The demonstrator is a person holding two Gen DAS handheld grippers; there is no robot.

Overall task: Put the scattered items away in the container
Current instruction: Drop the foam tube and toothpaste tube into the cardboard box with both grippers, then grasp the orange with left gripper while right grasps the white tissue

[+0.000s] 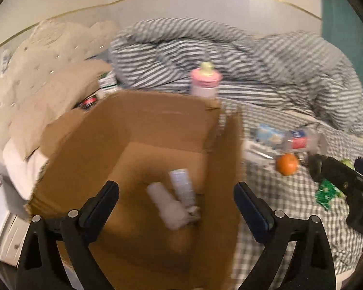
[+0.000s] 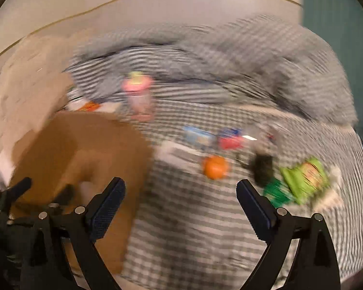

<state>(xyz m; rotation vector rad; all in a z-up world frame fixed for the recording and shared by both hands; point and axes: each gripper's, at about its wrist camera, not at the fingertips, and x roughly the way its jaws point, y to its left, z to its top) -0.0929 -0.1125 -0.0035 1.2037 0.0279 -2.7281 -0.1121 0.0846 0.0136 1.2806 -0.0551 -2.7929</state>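
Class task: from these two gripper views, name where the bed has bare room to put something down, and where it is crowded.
Free: the checked sheet between the cardboard box and the green packets, below the orange. Crowded: the strip beyond the orange, with the plastic bottle and blue packet.

A bed with checked sheet fills the scene; a striped duvet is heaped far, tufted beige headboard left, teal curtain right.

A rumpled striped duvet lies beside a beige tufted headboard on the checked sheet.
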